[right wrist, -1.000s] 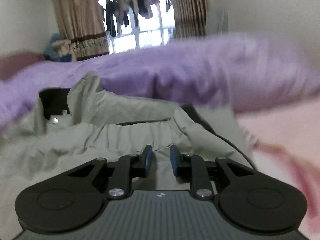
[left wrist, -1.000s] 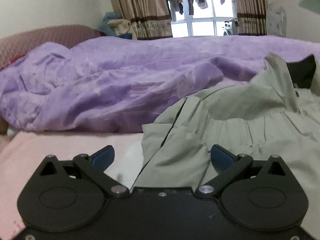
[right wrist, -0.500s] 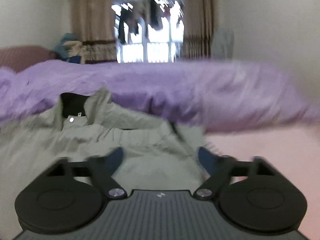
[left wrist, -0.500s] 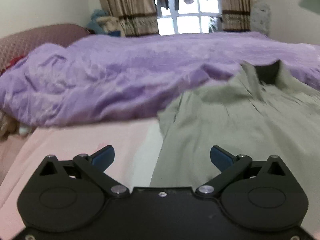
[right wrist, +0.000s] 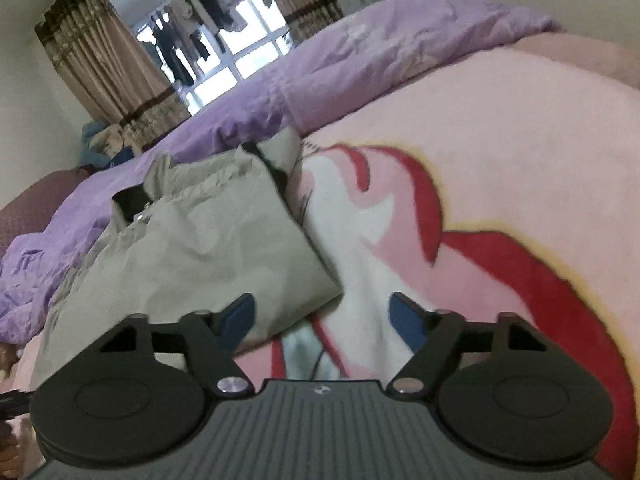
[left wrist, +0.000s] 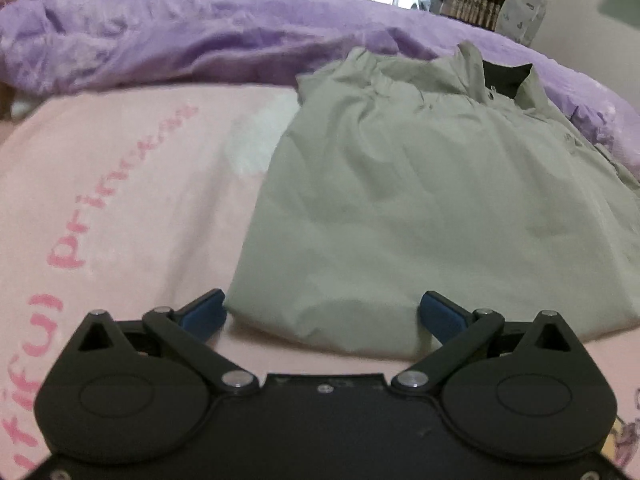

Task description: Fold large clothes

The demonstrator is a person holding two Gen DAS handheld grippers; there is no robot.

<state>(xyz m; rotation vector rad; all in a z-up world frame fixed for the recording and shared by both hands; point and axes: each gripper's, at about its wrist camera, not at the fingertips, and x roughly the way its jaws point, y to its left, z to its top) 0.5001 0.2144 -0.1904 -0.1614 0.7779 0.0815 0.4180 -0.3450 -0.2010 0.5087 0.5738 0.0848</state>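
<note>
A grey-green jacket [left wrist: 420,200] with a dark collar lining lies folded on the pink bed sheet [left wrist: 120,200]. In the left wrist view my left gripper [left wrist: 322,316] is open and empty, just short of the jacket's near hem. In the right wrist view the jacket [right wrist: 192,256] lies left of centre. My right gripper [right wrist: 322,316] is open and empty, near the jacket's lower right corner, its left finger [right wrist: 236,316] in front of the cloth.
A rumpled purple duvet [left wrist: 200,32] lies behind the jacket across the bed. The pink sheet has a red and white cartoon print [right wrist: 460,240] to the right. A curtained window [right wrist: 208,52] with hanging clothes is at the back.
My right gripper opened and let go of the jacket. Both grippers drew back and rose, so the folded jacket now lies flat in front of them.
</note>
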